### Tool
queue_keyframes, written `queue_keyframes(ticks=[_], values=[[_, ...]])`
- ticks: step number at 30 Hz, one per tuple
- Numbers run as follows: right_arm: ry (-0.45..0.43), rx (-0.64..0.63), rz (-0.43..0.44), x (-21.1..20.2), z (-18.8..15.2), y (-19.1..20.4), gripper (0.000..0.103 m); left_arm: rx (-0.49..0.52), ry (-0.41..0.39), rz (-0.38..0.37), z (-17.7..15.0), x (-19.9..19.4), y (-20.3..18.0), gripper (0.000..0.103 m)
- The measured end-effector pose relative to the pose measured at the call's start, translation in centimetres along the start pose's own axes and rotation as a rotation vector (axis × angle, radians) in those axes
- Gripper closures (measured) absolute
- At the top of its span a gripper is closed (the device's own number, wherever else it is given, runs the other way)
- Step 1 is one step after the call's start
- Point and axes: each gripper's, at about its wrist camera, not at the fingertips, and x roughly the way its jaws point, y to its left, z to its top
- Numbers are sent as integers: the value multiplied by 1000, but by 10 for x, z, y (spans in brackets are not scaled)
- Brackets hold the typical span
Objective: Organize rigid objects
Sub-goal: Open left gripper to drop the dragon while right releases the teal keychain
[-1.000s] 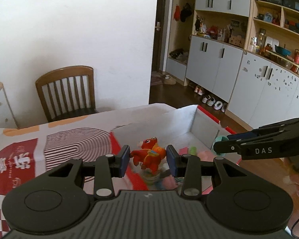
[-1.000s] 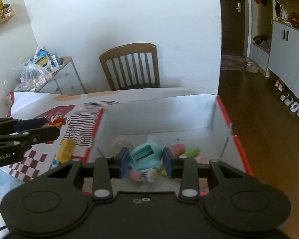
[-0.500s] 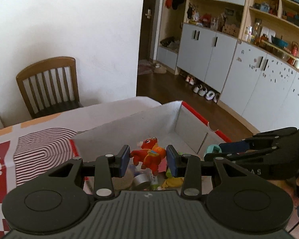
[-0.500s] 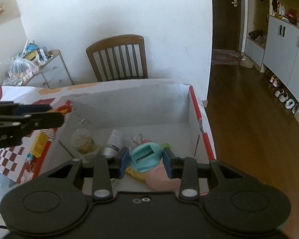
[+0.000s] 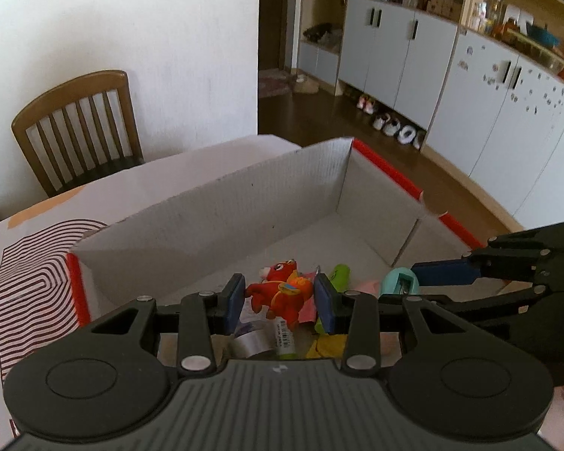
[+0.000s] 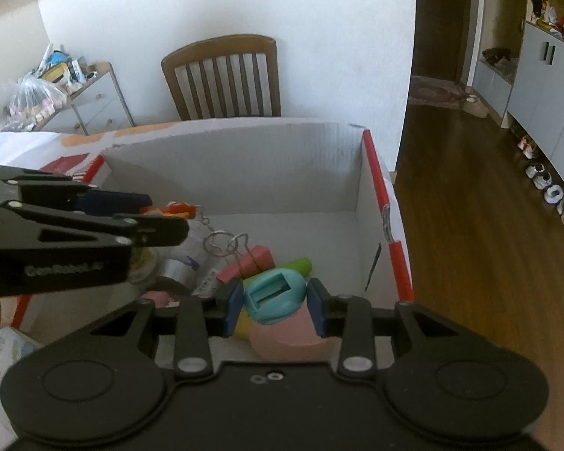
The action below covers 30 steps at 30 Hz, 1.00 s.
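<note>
the left gripper [image 5: 277,302] pinches a red-orange plastic animal figurine [image 5: 280,293] between its blue pads; the right gripper [image 6: 275,306] clamps a teal rounded plastic sharpener [image 6: 274,295] likewise; both hang over the white cardboard box with red rim [image 6: 372,188], above the clutter inside.

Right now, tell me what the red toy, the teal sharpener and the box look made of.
Red toy: looks like moulded plastic or rubber, glossy with painted details; which one is unclear.
Teal sharpener: smooth, matte hard plastic with a crisp rectangular slot.
Box: corrugated cardboard, with fine ribbing on the white walls and red edges.
</note>
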Motion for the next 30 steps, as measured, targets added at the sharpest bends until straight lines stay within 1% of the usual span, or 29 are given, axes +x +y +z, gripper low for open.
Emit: queue_keyframes(ticks=[5, 7, 13, 17, 21, 25, 30], values=[[39, -22, -3, 14, 0, 2, 67, 18, 55, 23, -2, 19, -4, 64], [51, -29, 0, 18, 0, 4, 67, 15, 75, 18, -3, 24, -4, 64], [63, -63, -3, 22, 1, 5, 67, 42, 107, 41, -6, 34, -8, 64], [78, -74, -14, 24, 0, 7, 68, 33, 129, 41, -5, 40, -8, 64], [96, -67, -19, 27, -1, 6, 65, 32, 160, 39, -5, 43, -7, 64], [103, -59, -19, 27, -1, 5, 62, 39, 170, 35, -5, 42, -8, 64], [99, -58, -5, 22, -2, 4, 56, 18, 171, 26, -6, 38, -6, 62]])
